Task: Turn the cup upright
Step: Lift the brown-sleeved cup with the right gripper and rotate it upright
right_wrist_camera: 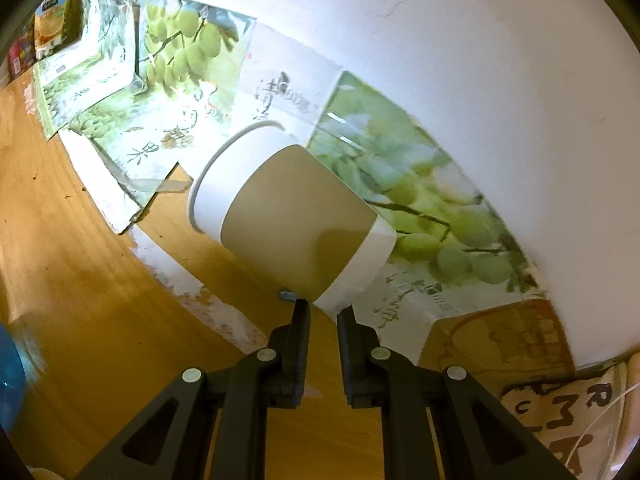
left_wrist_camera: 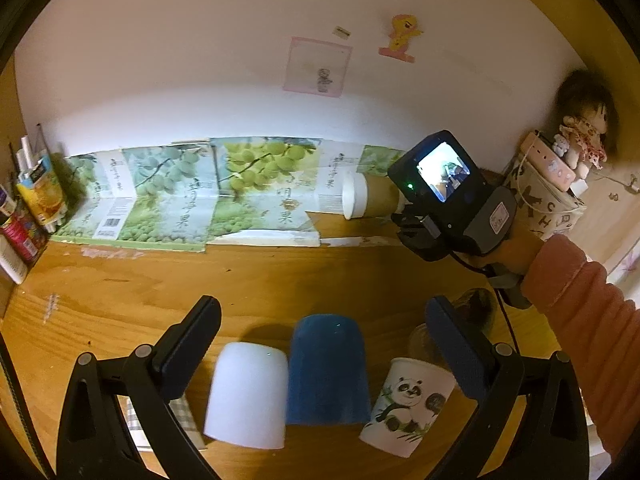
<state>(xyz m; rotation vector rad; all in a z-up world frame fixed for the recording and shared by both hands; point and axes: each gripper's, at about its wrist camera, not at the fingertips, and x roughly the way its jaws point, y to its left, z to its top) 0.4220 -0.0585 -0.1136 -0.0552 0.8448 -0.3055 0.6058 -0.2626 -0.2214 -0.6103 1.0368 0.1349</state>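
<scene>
On the near desk [left_wrist_camera: 120, 280], left to right: white cup [left_wrist_camera: 248, 394], blue cup [left_wrist_camera: 327, 368], panda cup [left_wrist_camera: 406, 404], between the left gripper's [left_wrist_camera: 322, 320] spread fingers. Far right, the right gripper [right_wrist_camera: 323, 307] pinches the sideways brown cup's [right_wrist_camera: 296, 216] base, rim leftward.

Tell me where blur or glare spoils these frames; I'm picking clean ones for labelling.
Left wrist view: the white cup and blue cup near the lens are soft, the doll smeared, and the wall is warped by the fisheye. Right wrist view: the wall is washed out, the fruit posters hazy, and the brown-banded cup held by the right claw stays fairly sharp.
</scene>
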